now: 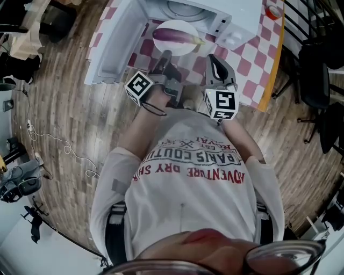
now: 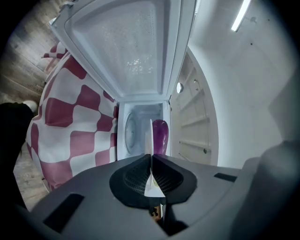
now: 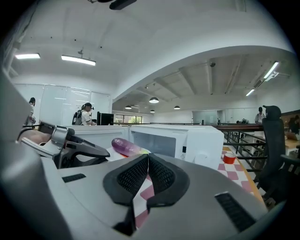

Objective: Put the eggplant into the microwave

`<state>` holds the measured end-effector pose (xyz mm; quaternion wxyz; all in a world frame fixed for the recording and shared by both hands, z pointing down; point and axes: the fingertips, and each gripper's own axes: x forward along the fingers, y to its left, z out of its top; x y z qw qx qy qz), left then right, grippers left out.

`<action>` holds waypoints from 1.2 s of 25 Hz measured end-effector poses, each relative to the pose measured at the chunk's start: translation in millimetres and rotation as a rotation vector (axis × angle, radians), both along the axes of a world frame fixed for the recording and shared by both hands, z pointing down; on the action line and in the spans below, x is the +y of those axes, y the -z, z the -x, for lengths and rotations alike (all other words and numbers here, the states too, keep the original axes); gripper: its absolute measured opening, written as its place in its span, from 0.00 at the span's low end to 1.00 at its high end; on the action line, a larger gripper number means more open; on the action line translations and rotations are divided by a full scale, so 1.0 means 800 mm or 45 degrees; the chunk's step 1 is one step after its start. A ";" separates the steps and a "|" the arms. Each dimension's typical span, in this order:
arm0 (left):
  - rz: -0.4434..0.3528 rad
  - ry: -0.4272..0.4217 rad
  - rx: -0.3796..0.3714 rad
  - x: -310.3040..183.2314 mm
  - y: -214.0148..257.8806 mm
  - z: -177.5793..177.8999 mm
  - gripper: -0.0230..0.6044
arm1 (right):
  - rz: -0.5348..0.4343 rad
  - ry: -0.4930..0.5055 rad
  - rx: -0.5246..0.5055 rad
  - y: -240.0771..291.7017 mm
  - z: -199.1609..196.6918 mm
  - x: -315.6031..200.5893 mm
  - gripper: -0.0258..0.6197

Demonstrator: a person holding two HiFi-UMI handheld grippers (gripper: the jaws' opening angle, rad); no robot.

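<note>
Occlusions and crops, head view and left gripper view.
Head view: microwave (image 1: 242, 13) cut by top edge, cavity mostly out of frame; left gripper (image 1: 165, 53) covers plate (image 1: 185, 49) near rim. Left gripper view: gripper body hides lower end of eggplant (image 2: 161, 136). Red item (image 1: 274, 11) beside microwave too small to identify.

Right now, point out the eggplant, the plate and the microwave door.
eggplant (image 1: 174, 36), head view, middle of its purple body.
plate (image 1: 177, 24), head view, bare white rim behind the eggplant.
microwave door (image 1: 115, 48), head view, inner face of the open door.
</note>
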<state>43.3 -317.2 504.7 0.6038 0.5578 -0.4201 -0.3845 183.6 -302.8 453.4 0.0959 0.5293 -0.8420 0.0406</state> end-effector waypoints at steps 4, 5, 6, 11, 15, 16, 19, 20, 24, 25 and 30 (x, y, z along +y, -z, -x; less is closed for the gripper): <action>0.035 -0.012 -0.009 -0.031 -0.017 0.003 0.09 | 0.068 -0.002 -0.022 -0.021 0.008 -0.028 0.08; 0.046 -0.015 -0.013 -0.039 -0.023 0.005 0.09 | 0.082 -0.006 -0.019 -0.026 0.011 -0.035 0.08; 0.057 -0.019 -0.016 -0.047 -0.028 0.008 0.09 | 0.094 -0.011 -0.015 -0.030 0.013 -0.042 0.08; 0.078 -0.053 -0.020 -0.088 -0.045 0.017 0.09 | 0.154 -0.027 -0.005 -0.049 0.026 -0.080 0.08; 0.091 -0.073 -0.032 -0.121 -0.065 0.021 0.09 | 0.171 -0.032 0.012 -0.061 0.033 -0.107 0.08; 0.087 -0.080 -0.045 -0.129 -0.072 0.021 0.09 | 0.170 -0.041 0.015 -0.063 0.033 -0.113 0.08; 0.083 -0.099 -0.069 -0.150 -0.089 0.023 0.09 | 0.178 -0.056 0.021 -0.067 0.035 -0.130 0.08; 0.090 -0.102 -0.063 -0.155 -0.095 0.024 0.09 | 0.181 -0.055 0.025 -0.068 0.037 -0.135 0.08; 0.115 -0.105 -0.037 -0.178 -0.110 0.022 0.09 | 0.193 -0.059 0.031 -0.077 0.039 -0.151 0.08; 0.119 -0.106 -0.034 -0.183 -0.113 0.020 0.09 | 0.198 -0.062 0.030 -0.080 0.039 -0.153 0.08; 0.131 -0.118 -0.025 -0.204 -0.125 0.012 0.09 | 0.223 -0.067 0.030 -0.091 0.039 -0.163 0.08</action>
